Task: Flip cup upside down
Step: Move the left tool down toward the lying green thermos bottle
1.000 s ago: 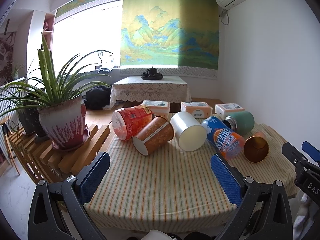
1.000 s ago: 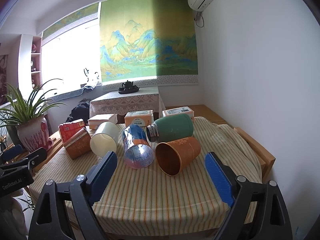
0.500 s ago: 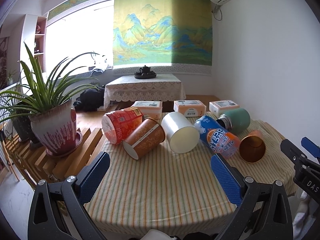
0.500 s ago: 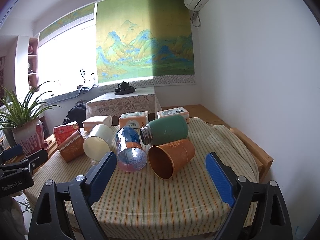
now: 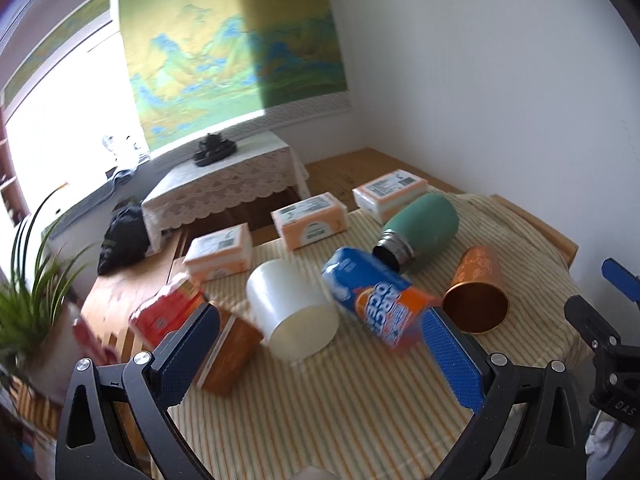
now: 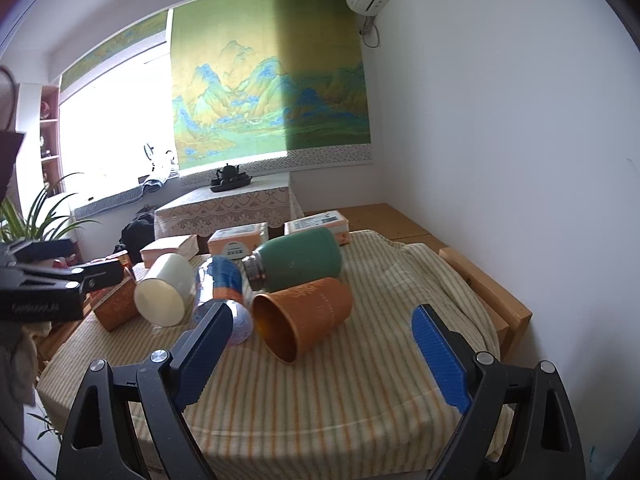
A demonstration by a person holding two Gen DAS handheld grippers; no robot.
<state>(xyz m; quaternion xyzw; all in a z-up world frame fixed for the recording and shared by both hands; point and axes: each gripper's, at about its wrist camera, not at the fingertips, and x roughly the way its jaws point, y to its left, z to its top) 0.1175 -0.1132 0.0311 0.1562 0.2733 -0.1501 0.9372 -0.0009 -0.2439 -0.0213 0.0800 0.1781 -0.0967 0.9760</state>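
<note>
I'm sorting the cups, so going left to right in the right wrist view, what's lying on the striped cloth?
Brown paper cup → white cup → blue can → orange cup.

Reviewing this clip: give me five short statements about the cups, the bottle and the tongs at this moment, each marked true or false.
1. Both tongs, left and right, are open and hold nothing. True.
2. The copper cup stands upright. False: it lies on its side, mouth toward the camera.
3. The green bottle lies on its side just behind the copper cup. True.
4. The white cup is already upside down. False: it also lies on its side on the striped tablecloth.
5. Three orange-and-white boxes sit along the table's far edge. True.
</note>
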